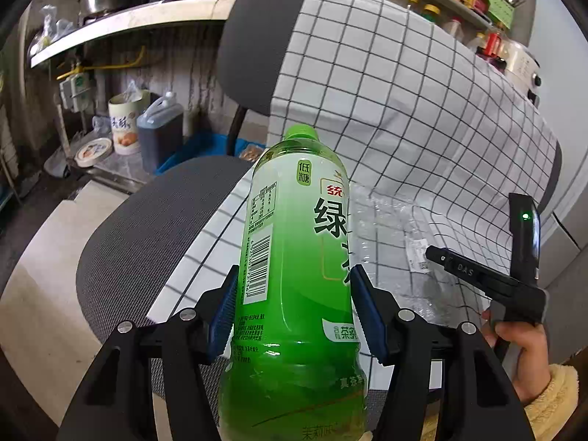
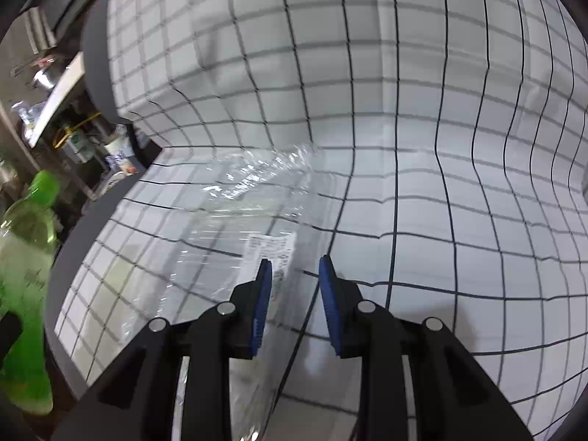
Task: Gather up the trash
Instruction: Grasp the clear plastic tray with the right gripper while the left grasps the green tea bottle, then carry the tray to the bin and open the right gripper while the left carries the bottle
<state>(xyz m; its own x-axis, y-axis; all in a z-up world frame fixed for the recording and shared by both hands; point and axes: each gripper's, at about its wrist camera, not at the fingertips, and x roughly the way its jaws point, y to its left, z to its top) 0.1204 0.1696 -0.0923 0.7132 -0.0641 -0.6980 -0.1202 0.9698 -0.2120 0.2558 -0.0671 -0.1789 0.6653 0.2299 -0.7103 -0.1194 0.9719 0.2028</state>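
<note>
Left hand-held gripper [image 1: 292, 312]: my blue pads press on both sides of the green tea bottle [image 1: 294, 257], so it is clamped and held up, cap pointing to the top of the left wrist frame.
Right hand-held gripper [image 2: 296, 294]: my jaws stand part way apart over the clear plastic wrapper [image 2: 235, 228]; its edge lies between the pads, and I cannot tell whether either pad touches it.
Green tea bottle: fills the lower middle of the left wrist frame, green cap, white and green label with a barcode; it also shows at the left edge of the right wrist frame [image 2: 25, 275].
Clear plastic wrapper: crumpled and see-through, with a small white printed label, lying on the checked cloth [image 1: 404, 92]; in the left wrist frame it sits just right of the bottle [image 1: 397, 242].
Checked cloth: white with dark grid lines, draped over the back and seat of the grey mesh chair [image 1: 154, 228].
My right hand [image 1: 522, 345]: lower right of the left wrist frame, yellow fleece sleeve [image 1: 551, 404], gripping the black handle of the other tool.
Background: shelf [image 1: 121, 25] with metal pots at upper left, tin and dark jug below it, sauce bottles along the upper right.
</note>
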